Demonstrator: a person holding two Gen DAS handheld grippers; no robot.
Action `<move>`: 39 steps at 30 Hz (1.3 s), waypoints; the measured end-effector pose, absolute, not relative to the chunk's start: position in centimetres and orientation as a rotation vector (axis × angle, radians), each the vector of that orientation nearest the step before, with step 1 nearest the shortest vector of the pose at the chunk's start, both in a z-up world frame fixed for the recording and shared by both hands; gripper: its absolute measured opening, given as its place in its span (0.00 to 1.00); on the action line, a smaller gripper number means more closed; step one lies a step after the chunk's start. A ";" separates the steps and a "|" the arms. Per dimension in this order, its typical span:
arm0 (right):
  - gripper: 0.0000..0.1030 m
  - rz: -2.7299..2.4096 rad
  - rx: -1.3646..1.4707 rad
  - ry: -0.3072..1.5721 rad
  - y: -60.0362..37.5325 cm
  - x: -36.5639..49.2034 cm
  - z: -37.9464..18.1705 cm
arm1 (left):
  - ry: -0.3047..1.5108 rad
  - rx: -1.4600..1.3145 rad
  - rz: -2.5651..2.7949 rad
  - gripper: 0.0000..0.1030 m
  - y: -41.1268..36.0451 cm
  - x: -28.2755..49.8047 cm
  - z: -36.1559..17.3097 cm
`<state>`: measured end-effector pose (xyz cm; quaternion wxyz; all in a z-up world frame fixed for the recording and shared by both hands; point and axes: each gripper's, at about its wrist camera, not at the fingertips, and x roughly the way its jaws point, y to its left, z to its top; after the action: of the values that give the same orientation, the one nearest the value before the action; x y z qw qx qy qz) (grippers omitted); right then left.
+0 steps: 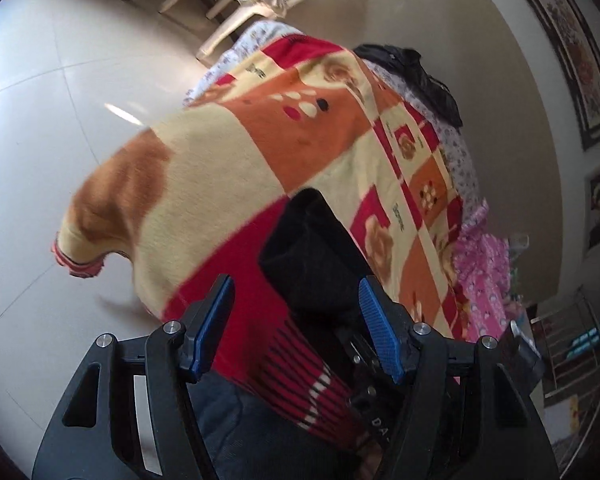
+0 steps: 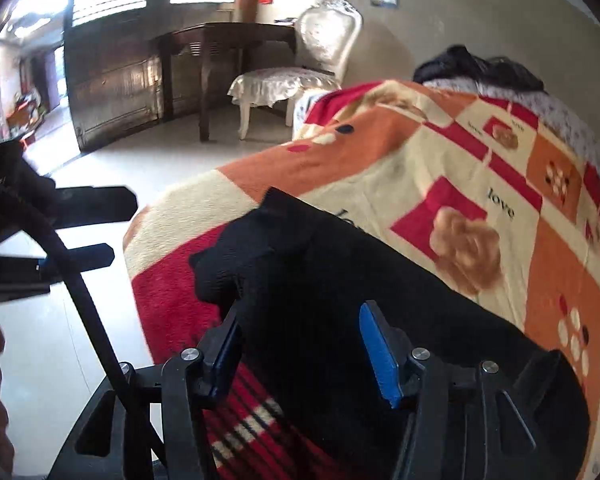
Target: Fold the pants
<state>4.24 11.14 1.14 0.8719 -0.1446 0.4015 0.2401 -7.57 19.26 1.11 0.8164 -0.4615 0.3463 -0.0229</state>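
Note:
Black pants (image 1: 312, 252) lie on a red, orange and cream patterned blanket (image 1: 228, 160) over a bed. In the left wrist view my left gripper (image 1: 296, 328) is open above the blanket, its right blue pad (image 1: 380, 332) beside the pants' near end. In the right wrist view the pants (image 2: 340, 288) spread wide across the blanket (image 2: 500, 184). My right gripper (image 2: 300, 352) is open with the black cloth lying between its blue pads (image 2: 380, 352). The left gripper's fingers (image 2: 88, 200) show at the left edge.
A second dark garment (image 1: 416, 76) lies at the far end of the bed. Pink cloth (image 1: 484, 264) lies at the bed's right side. A cream chair (image 2: 300, 76) and dark wooden desk (image 2: 220, 40) stand beyond on the pale tiled floor (image 1: 60, 120).

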 end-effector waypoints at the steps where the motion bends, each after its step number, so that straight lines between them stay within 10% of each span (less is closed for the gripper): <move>1: 0.52 0.509 -0.270 0.857 10.6 4.7 1.1 | 0.760 -0.980 -0.082 0.62 18.5 -7.0 0.9; 16: 0.52 0.541 -0.232 0.802 7.8 1.3 3.6 | 0.755 -1.031 -0.065 0.68 18.3 -2.3 -0.6; 20: 0.52 0.540 -0.230 0.754 7.0 2.7 5.7 | 0.808 -0.907 0.005 0.15 17.2 -2.5 -1.1; 33: 0.52 0.779 0.249 1.440 8.9 19.2 7.3 | 0.543 0.134 0.187 0.11 4.7 -4.7 4.2; 39: 0.52 0.855 0.277 1.449 8.0 19.1 8.9 | 0.440 0.397 0.120 0.11 -0.5 -5.8 4.3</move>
<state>19.12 7.97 8.89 0.6581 0.1224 0.6399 0.3774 -5.78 -0.46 4.29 0.9547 0.1957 0.2164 0.0590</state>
